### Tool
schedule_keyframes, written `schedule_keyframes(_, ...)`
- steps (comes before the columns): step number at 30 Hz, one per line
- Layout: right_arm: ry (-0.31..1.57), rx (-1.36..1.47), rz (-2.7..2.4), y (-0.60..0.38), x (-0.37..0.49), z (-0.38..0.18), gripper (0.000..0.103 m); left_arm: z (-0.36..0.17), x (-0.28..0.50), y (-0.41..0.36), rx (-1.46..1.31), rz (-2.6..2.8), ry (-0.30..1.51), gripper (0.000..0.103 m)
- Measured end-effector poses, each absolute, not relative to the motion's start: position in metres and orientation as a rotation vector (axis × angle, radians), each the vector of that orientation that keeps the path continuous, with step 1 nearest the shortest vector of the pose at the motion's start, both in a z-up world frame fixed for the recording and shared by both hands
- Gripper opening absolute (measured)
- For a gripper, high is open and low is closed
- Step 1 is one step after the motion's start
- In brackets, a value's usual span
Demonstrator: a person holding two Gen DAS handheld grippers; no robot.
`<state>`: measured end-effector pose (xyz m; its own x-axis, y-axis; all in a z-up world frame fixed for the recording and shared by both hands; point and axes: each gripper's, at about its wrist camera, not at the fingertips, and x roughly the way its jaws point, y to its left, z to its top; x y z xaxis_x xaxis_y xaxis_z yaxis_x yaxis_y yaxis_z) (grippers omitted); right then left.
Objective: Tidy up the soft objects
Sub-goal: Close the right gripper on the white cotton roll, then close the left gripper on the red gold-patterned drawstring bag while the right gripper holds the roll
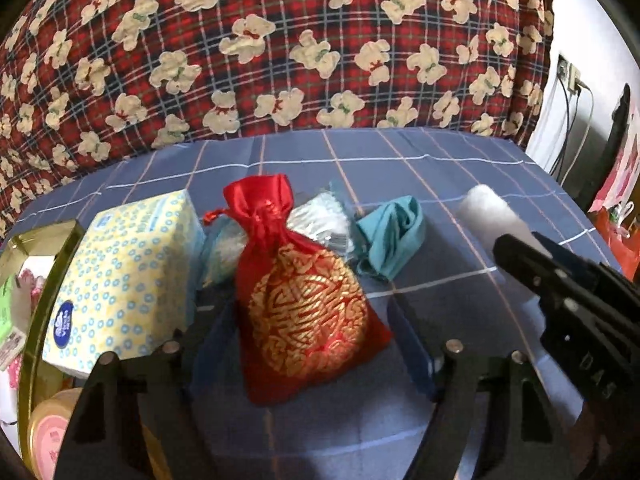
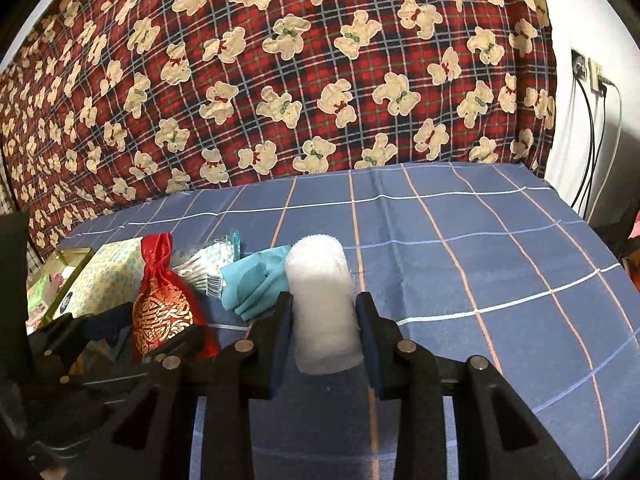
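The right tongs (image 2: 324, 320) were closed on the white roll (image 2: 323, 304), a soft gauze-like cylinder pinched between both blue pads. Its long axis ran straight ahead along the fingers, near end toward the camera, far end poking out past the fingertips over the blue checked cloth (image 2: 480, 240) that covered the counter.

The left tongs (image 1: 308, 344) stood wide apart around the red satin pouch (image 1: 304, 296), one finger on each side of it; the pads did not visibly press on it. The pouch lay flat between the fingers, its gathered drawstring neck pointing away from the tongs and its rounded, gold-patterned bottom nearest the camera.

Beyond the left tongs' fingertips lay a clear packet of cotton swabs (image 1: 320, 220) and, just right of it, a crumpled teal cloth (image 1: 388, 236). To the left of these tongs sat a yellow tissue pack (image 1: 120, 280) with blue rings, touching the rim of a gold tin (image 1: 36, 320).

Only the left wrist view showed the tin's inside, with a round pink-lidded jar (image 1: 52, 432), and the right tongs from outside, carrying the roll. Only the right wrist view showed the pads against the roll, and the left tongs flanking the pouch low at the left. Behind everything hung a red plaid quilt (image 2: 280, 80) printed with bears.
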<state>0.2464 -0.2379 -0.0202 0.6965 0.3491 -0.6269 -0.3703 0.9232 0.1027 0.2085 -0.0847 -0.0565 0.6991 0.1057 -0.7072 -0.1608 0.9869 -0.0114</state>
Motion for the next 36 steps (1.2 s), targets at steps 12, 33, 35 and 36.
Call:
schedule_keyframes(12,0.670,-0.034,0.393,-0.240,0.242,-0.018,0.035,-0.058,0.210,-0.091,-0.057,0.084,0.786,0.019)
schedule_keyframes(33,0.557,-0.014,0.375,-0.248,0.226,-0.005,0.035,-0.041,0.177,-0.080,-0.109,0.067,0.635,0.014)
schedule_keyframes(35,0.551,-0.016,0.365,-0.248,0.225,-0.005,0.035,-0.040,0.175,-0.078,-0.106,0.086,0.624,0.014)
schedule_keyframes(36,0.549,-0.016,0.362,-0.248,0.225,-0.004,0.035,-0.040,0.173,-0.077,-0.106,0.099,0.619,0.014)
